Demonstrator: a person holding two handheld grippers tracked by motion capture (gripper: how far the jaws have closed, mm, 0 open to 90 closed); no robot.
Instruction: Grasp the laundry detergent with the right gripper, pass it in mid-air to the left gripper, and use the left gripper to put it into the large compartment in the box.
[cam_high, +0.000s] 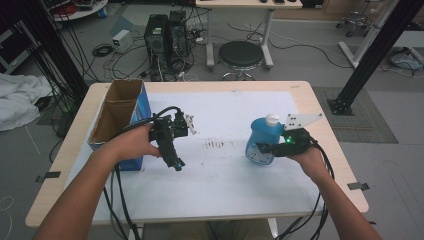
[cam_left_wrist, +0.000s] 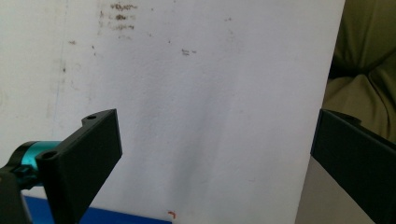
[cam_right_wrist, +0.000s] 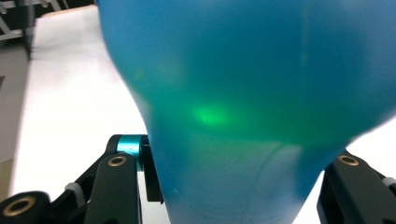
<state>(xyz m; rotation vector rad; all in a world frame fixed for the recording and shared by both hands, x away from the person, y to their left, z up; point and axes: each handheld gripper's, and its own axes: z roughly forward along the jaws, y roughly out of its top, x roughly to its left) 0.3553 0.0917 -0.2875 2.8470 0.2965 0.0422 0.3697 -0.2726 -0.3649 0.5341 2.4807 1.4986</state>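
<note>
Clamping the blue bottle (cam_high: 261, 142) at its lower body, the right hand-held gripper (cam_high: 266, 148) has its jaws pressed against both flanks of the plastic; in the right gripper view the bottle (cam_right_wrist: 243, 107) swells between the two black jaws, with a green glow on its side. From the high view the bottle stands upright on the right part of the desk (cam_high: 300, 92), white cap (cam_high: 272, 119) on top, the person's right hand (cam_high: 305, 157) behind the gripper body. Whether its base still touches the white sheet (cam_high: 225, 175) or is just clear of it is hard to tell from this angle.

Across the desk, the left hand-held gripper (cam_high: 177, 164) hangs spread and empty above the sheet, jaws pointing down and toward the near side; the left gripper view shows its jaws well apart with only bare paper (cam_left_wrist: 201, 107) between them. Just to its left, at the far-left corner, stands an open cardboard box (cam_high: 117, 112) with a blue side. A patch of dark smudges (cam_high: 216, 144) marks the sheet between the two grippers.

The step in hand looks like the pick-up of the bottle, grip already made. The next move likely calls for a steady lift, keeping the bottle upright and the squeeze firm on its smooth, rounded wall, then a carry leftward toward the box or the waiting left gripper.
</note>
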